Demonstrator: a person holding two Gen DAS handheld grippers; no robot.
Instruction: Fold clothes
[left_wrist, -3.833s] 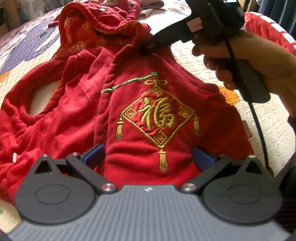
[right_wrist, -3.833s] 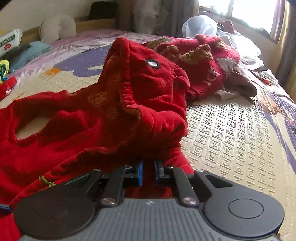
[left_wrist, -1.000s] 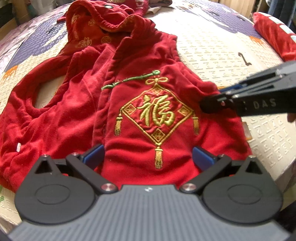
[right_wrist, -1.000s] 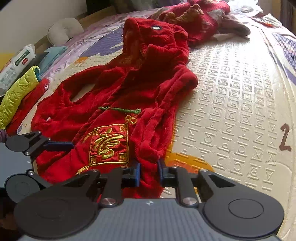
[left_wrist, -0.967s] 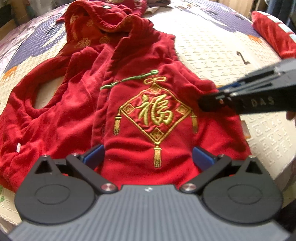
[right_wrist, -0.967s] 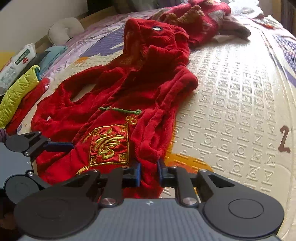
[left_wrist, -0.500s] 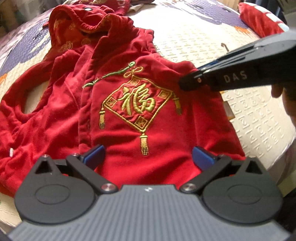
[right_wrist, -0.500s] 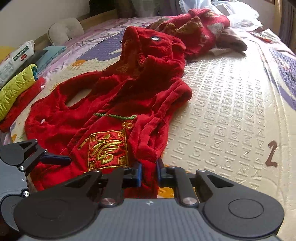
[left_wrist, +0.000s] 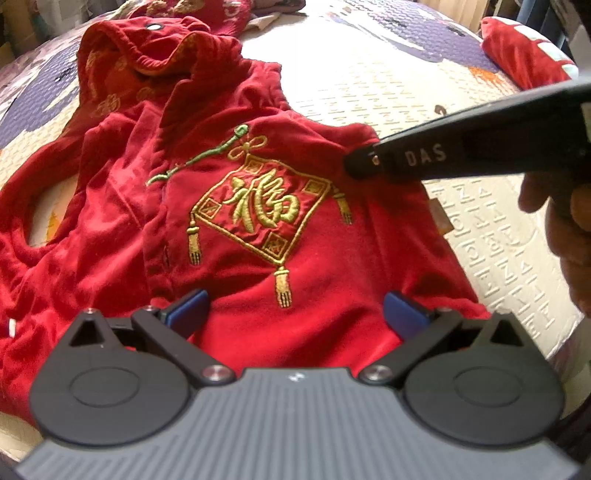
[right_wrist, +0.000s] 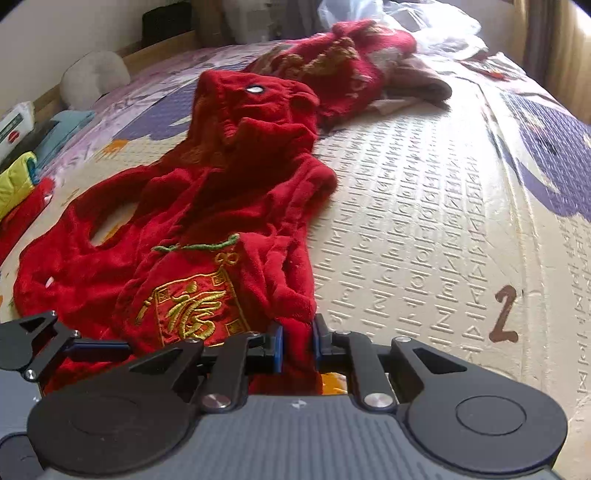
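On mat (right_wrist: 424, 229) | red vest (left_wrist: 295, 258) lengthwise, hood far | right gripper (right_wrist: 297, 345) pinching edge

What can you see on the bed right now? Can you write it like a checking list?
Surface: patterned mat over a bed, a brown "2" printed on it.
Job's things: red hooded garment lies spread out, gold embroidery facing up, not yet folded.
Clutter: pile of red clothes beyond the hood; yellow-green item at the left edge; red cushion.
Grippers: left gripper open, its fingers spread above the hem; right gripper shut on the garment's right edge.
Cables: nothing seen.
Surroundings: grey pillow, curtain.
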